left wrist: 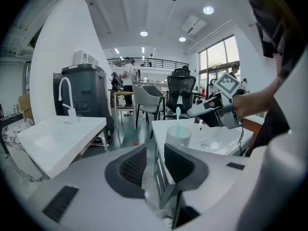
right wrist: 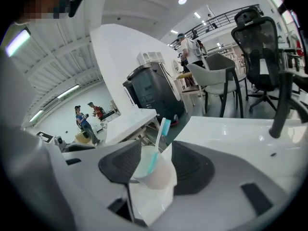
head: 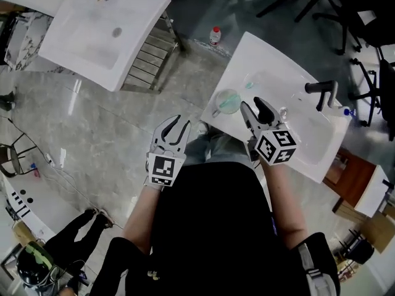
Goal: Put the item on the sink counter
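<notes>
The translucent cup (head: 228,101) stood upright on the white sink table (head: 247,54), close to its near-left edge and beside the basin. Both gripper views showed us a teal toothbrush (right wrist: 159,146) leaning inside it, while the head view gave us only a pale ring. Our right gripper (head: 259,108) hung just beside the cup with its jaws spread wide. In its own view the cup sat framed between them with neither pad pressing on it. Our left gripper (head: 174,127) was off the table, over the grey floor (head: 123,122), jaws apart with nothing between them. Its view looked across at the cup from the side. The black faucet (head: 324,92) stood well apart across the basin. A second sink (head: 105,29) lay well off, with open floor between.
</notes>
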`<move>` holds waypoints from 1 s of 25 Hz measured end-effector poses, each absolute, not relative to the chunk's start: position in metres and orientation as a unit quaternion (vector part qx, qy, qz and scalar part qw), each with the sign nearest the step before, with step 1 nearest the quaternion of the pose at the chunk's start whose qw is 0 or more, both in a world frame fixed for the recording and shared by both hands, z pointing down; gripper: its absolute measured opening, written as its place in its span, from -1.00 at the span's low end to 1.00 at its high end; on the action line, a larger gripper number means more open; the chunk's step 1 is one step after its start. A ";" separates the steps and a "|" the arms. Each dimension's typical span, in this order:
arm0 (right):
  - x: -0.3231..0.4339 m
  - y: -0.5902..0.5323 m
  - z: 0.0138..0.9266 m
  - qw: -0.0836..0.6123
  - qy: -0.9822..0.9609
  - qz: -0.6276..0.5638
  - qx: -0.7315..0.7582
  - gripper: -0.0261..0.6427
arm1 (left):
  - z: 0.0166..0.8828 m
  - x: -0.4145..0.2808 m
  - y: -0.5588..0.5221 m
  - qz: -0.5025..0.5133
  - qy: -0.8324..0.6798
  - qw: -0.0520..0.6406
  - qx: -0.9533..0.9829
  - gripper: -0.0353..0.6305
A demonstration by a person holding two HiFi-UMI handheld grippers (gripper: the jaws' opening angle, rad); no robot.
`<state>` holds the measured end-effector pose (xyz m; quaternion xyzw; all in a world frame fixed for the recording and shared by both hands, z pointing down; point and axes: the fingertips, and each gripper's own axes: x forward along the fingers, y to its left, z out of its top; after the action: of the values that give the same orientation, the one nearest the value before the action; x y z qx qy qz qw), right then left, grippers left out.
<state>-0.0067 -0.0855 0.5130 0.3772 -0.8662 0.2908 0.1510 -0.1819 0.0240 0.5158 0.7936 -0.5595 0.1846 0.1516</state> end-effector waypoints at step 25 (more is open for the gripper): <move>0.151 -0.051 0.374 0.053 -0.832 0.163 0.527 -0.72 | 0.394 -0.012 -0.085 0.072 -0.398 0.090 0.910 -0.82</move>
<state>0.1507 -0.0506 0.3735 0.5272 -0.8324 0.1625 0.0525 -0.0119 -0.0846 0.3938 0.9102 -0.3977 0.0725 0.0901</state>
